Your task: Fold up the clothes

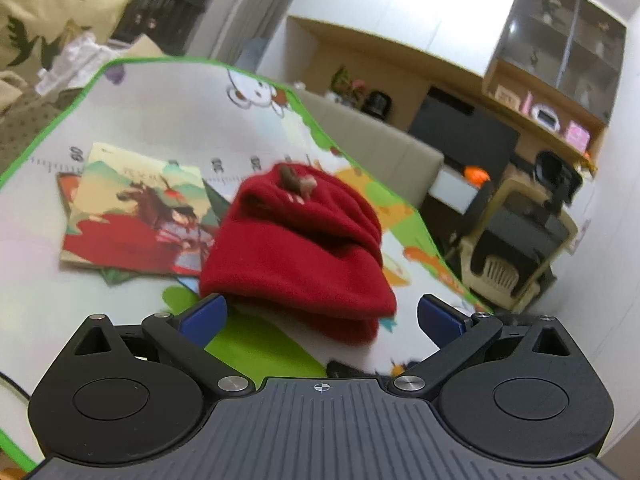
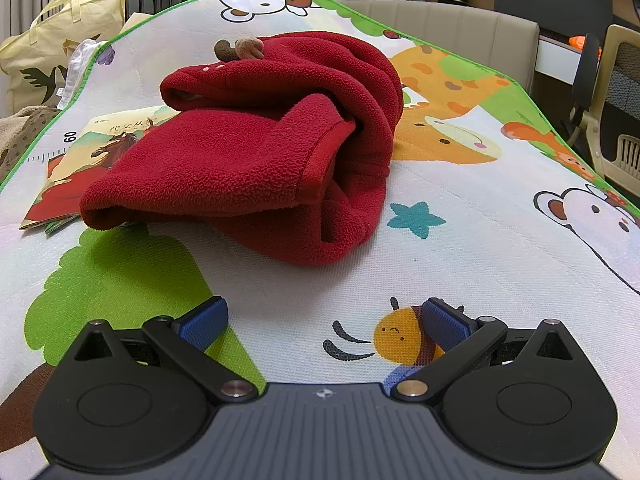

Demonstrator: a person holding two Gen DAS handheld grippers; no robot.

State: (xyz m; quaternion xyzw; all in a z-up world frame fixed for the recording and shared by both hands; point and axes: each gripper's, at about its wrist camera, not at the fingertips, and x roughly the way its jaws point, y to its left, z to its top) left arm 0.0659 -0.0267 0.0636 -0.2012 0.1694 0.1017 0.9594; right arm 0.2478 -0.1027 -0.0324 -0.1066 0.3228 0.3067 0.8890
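A red fleece garment (image 1: pixel 296 248) lies bundled in thick folds on the cartoon play mat (image 1: pixel 168 116), with a small brown ornament on top. In the right wrist view the same red fleece garment (image 2: pixel 256 152) rests mid-mat, a hemmed sleeve opening facing me. My left gripper (image 1: pixel 320 316) is open, just short of the garment's near edge, its blue pads empty. My right gripper (image 2: pixel 324 320) is open too, low over the play mat (image 2: pixel 460 208), a short way in front of the garment. Nothing sits between either pair of fingers.
A picture book (image 1: pixel 136 212) lies partly under the garment's left side, also seen as a picture book (image 2: pixel 80 160). A yellow bag (image 2: pixel 60 36) stands beyond the mat's left edge. A beige sofa (image 2: pixel 452 28) and a chair (image 2: pixel 616 100) lie to the right.
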